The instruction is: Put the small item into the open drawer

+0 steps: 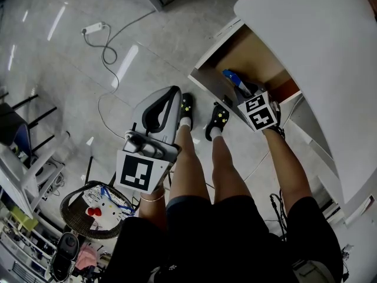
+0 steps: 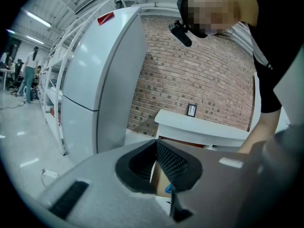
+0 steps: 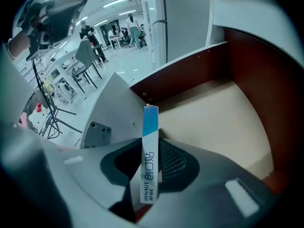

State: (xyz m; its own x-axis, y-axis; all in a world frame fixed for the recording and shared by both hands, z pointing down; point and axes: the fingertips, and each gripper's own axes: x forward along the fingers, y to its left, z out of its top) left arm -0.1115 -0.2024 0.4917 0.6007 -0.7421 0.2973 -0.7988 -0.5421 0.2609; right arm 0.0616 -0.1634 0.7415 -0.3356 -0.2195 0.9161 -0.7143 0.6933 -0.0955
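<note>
The right hand-held gripper [image 3: 153,150] is clenched on a thin box [image 3: 150,127]. The box is white with a blue end. It stands straight up between the two jaws, and the blue end sticks out past them. From the head view, this hand-held gripper [image 1: 244,93] points down and holds the box [image 1: 232,76] at the mouth of the open drawer [image 1: 259,55]. The box is not lying in the drawer. Past the box is the drawer's [image 3: 223,122] bare tan bottom, with dark red-brown sides.

The left hand-held gripper [image 1: 175,92] is off to the side, well apart from the drawer. Its jaws [image 2: 156,144] are closed together with nothing in them.

Below it are the person's black shoes [image 1: 219,118] on the grey floor [image 1: 59,69]. A white tabletop [image 1: 318,46] sits over the drawer. Farther off are a grey fridge [image 2: 95,84] and a brick wall [image 2: 204,89].
</note>
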